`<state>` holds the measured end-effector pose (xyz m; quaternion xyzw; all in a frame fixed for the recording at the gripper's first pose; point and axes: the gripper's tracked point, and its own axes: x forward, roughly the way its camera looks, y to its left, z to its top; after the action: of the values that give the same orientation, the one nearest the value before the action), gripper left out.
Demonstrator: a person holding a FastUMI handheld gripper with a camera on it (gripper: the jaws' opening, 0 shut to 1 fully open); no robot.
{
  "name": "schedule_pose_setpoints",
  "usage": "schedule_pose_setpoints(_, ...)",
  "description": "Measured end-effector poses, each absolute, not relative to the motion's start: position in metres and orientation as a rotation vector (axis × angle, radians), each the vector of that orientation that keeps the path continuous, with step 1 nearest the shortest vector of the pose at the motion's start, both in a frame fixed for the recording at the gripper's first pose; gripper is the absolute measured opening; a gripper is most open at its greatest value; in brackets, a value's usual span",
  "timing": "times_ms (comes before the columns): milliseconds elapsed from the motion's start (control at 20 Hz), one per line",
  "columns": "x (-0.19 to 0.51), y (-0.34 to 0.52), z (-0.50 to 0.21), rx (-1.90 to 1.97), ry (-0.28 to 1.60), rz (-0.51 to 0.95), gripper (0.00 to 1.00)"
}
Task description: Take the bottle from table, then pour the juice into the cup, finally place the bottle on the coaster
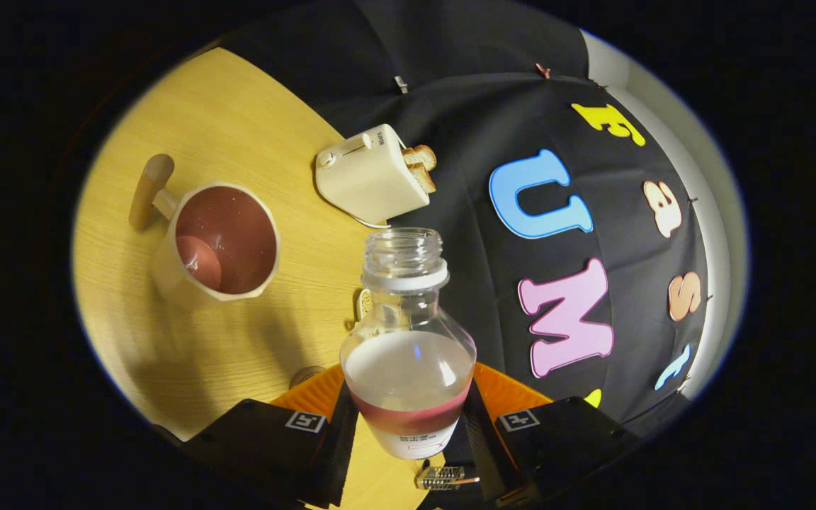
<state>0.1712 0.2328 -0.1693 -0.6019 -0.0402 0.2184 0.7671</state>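
Gripper (408, 432) clamps bottle (408, 368), open mouth pointing ahead.

Warm, fairly dim light from above; cup (217, 241) throws a soft shadow on the table (238, 127) toward the gripper (408, 432). Strong fisheye bending beyond the cup, focus sharp, faint glare on bottle (408, 340).

Bottle held over the bench, cup and toaster beyond

The bottle (408, 340) sits between the gripper (408, 425) jaws, both pressing its sides. Left of it on the bench (238, 120) stands the cup (220, 241); the toaster (369, 177) lies beyond, bread (421, 166) in it.
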Motion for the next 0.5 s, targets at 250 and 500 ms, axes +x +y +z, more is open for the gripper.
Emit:
schedule_pose_setpoints(250, 0.173, 0.253, -0.174, -1.404, -0.149, 0.523, 0.73)
schedule_pose_setpoints(500, 0.174, 0.256, -0.181, -1.513, -0.190, 0.557, 0.73)
